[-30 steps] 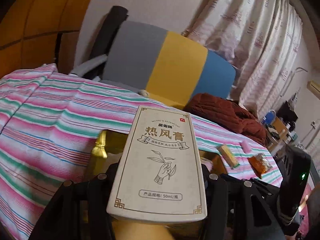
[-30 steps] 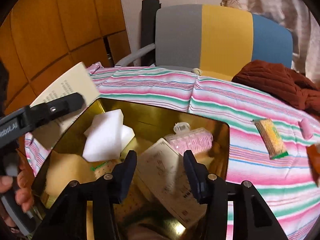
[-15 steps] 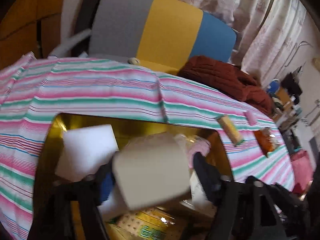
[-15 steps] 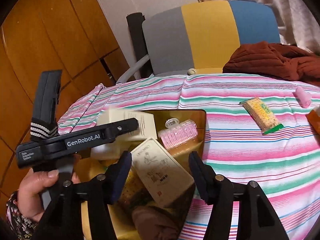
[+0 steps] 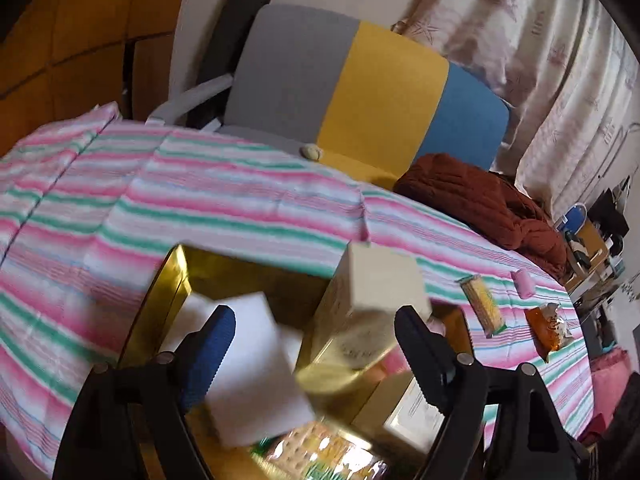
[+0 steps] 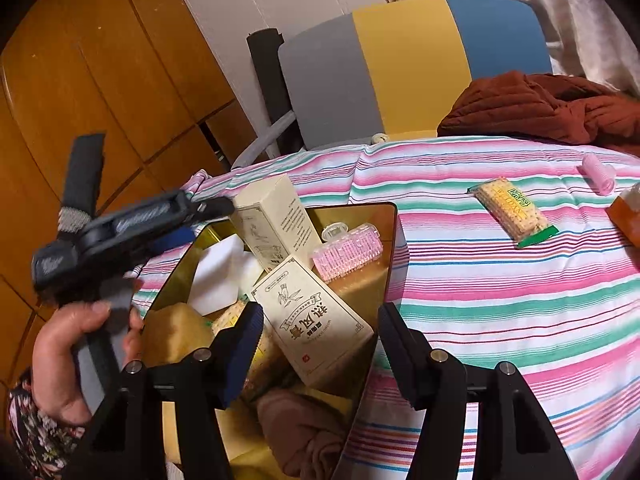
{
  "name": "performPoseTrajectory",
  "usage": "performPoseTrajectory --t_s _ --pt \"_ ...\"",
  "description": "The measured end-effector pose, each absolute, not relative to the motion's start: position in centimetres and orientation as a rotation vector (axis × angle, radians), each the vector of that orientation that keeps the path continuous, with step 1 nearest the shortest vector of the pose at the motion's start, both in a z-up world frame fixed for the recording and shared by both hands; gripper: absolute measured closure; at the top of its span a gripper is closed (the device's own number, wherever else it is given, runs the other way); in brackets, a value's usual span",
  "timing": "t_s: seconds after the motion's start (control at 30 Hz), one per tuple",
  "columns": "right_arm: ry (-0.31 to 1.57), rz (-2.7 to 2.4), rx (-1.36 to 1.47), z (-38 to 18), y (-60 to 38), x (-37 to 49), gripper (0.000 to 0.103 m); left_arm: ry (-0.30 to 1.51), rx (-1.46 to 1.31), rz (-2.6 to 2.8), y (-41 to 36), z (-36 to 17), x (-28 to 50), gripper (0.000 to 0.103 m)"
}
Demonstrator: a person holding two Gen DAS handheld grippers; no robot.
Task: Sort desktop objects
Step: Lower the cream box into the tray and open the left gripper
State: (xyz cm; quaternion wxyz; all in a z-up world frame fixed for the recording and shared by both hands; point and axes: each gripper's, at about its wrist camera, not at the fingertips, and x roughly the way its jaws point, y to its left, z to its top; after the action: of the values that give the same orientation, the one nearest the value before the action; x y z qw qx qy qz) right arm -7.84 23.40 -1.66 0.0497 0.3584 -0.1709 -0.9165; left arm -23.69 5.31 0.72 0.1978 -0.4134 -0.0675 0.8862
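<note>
From the left wrist, the left gripper [image 5: 316,328] is gaping wide and empty, the cream box [image 5: 376,292] leaning inside the gold tray [image 5: 176,276] just beyond its fingertips. From the right wrist, the right gripper [image 6: 320,336] is hanging released over a second cream box [image 6: 312,316] in the tray.

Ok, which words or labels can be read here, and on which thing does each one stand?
"热风膏": upside down on the banner of the cream box lying in the gold tray.
Small print on the standing cream box: too small to read.
Green label on the cracker packet: too small to read.
Lettering on the left tongs: blurred.
Left wrist view: nothing readable, blurred.
</note>
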Motion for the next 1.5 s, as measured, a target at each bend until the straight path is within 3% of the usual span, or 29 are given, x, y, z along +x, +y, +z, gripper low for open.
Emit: performPoseTrajectory --t_s 0.2,0.43,0.57,0.73,0.97,1.13,1.5 --pt "-0.513 -2.799 1.082 -1.3 23.9 -7.0 0.042 -0.04 -1.162 2.546 7.7 0.9 -25.9 0.017" --pt "-0.546 -2.795 1.067 -1.3 24.8 -6.4 0.042 0.1 -1.159 2.547 6.0 1.2 -22.2 0.017" --pt "-0.555 -2.768 1.057 -1.5 24.2 -6.2 0.042 0.256 -1.264 2.519 5.6 -1.1 -20.3 0.02" --pt "-0.552 -2.767 1.048 -1.3 24.1 -5.5 0.042 0.093 -1.29 2.488 4.7 -2.2 -19.6 0.024" --pt "-0.608 -2.814 1.042 -1.2 26.5 -3.5 0.042 0.164 -1.338 2.438 8.0 -3.5 -20.8 0.022" --pt "-0.663 -2.853 1.043 -1.7 29.2 -1.5 0.042 -0.02 -1.34 2.42 6.5 -2.7 -20.4 0.024" --pt "-0.806 -2.906 1.081 -4.0 34.3 1.8 0.042 -0.258 -1.033 2.56 4.3 2.3 -14.8 0.023"
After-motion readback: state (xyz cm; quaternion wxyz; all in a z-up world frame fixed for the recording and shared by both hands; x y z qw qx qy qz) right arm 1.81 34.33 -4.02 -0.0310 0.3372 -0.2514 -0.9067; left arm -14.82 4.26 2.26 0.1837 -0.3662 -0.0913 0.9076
